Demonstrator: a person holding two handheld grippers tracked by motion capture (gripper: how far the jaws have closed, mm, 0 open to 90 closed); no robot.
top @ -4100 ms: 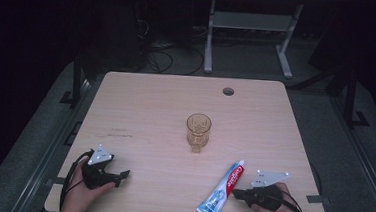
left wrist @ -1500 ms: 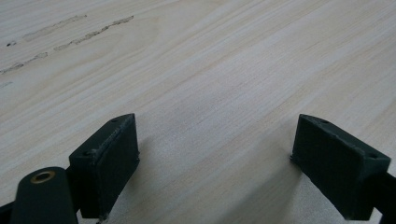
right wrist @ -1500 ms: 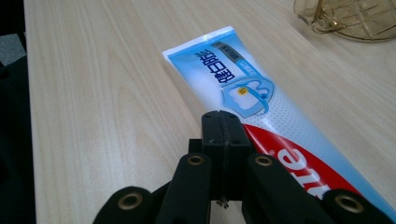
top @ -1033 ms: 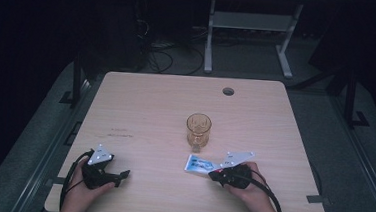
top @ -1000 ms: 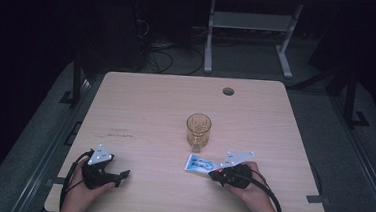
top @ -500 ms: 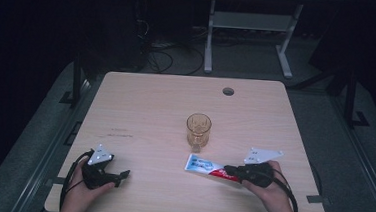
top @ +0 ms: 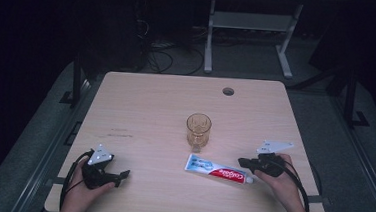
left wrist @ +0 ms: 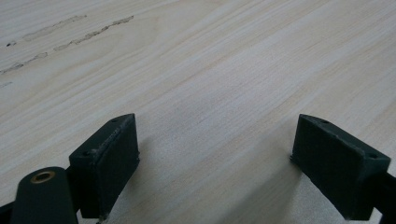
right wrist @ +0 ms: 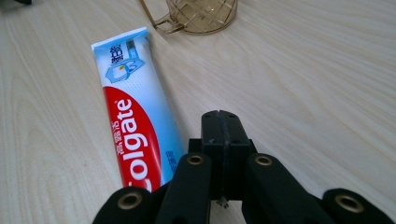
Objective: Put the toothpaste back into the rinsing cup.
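Near edge, seven o'clock: left gripper (top: 121,173) resting on the table (top: 150,113), jaws wide apart over bare wood. Five o'clock: right gripper (top: 242,162), jaws pressed together, empty, just beside the Colgate toothpaste tube (top: 216,169) lying flat. Farther, at centre: amber glass (top: 198,131), upright, near the tube's flat end.
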